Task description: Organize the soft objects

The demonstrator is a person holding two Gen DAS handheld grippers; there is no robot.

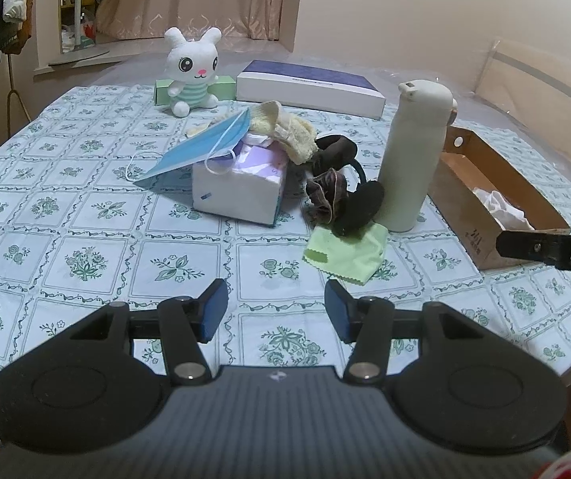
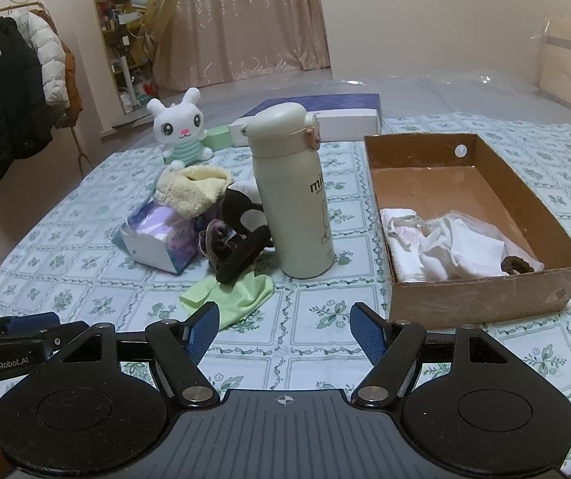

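Cardboard box half filled, soft pile waiting on the flowered cloth.

Left to right: the left gripper [image 1: 276, 311] hangs about half open and empty over the tablecloth [image 1: 86, 215]; ahead sit the blue mask [image 1: 201, 143] draped over the tissue pack [image 1: 237, 191], the yellow sock [image 1: 285, 129], dark earmuffs [image 1: 349, 199] and green cloth [image 1: 345, 253], its long axis running from the near left up toward the bottle [image 1: 413, 159]. The right gripper [image 2: 284, 333] stands wider, also empty; the box [image 2: 481, 295] lies right. Judged risk: tugging the cloth, pinned under the earmuffs, could drag them against the upright bottle and tip it.
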